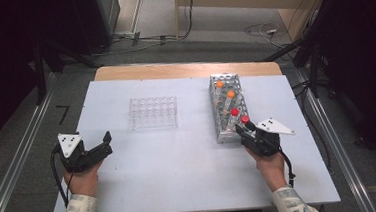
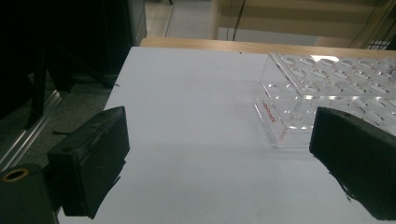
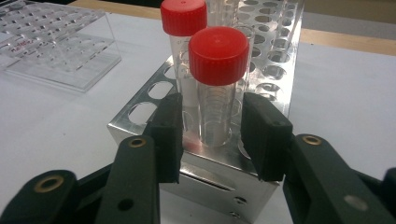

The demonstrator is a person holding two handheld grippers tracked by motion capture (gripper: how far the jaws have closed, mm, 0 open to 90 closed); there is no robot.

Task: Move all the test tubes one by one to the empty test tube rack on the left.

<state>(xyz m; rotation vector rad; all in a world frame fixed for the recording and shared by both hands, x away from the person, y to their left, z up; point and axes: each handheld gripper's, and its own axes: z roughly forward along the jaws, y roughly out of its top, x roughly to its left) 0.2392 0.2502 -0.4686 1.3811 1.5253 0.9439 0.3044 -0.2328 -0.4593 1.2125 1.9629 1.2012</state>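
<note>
From the high view, a white table [image 1: 181,176] carries a clear plastic rack [image 1: 153,112] near the middle of its far half and a metal rack [image 1: 228,108] toward its right edge. The metal rack holds two orange-capped tubes [image 1: 231,94] at its far end and two red-capped tubes at its near end. A person's left hand [image 1: 83,179] holds the left gripper [image 1: 104,144] near the table's left edge, its fingers spread with nothing between them. The right hand [image 1: 269,166] holds the right gripper [image 1: 244,129] at the near end of the metal rack, beside the nearest red-capped tube [image 1: 245,119].

From the left gripper view, the two black fingers [image 2: 91,165] stand wide apart above the bare table surface. The clear plastic rack [image 2: 327,88] sits ahead and to the right, its round holes empty, close to the right-hand finger without touching it.

From the right gripper view, the nearest red-capped tube [image 3: 217,88] stands upright in a hole at the near corner of the metal rack [image 3: 275,51], directly between the two black fingers [image 3: 168,135]. The fingers sit on either side of the tube's clear body below the cap, with a narrow gap visible on each side, so they do not yet pinch it. A second red-capped tube [image 3: 183,18] stands just behind the first. The clear plastic rack [image 3: 56,46] lies farther off toward the table's left.
</note>
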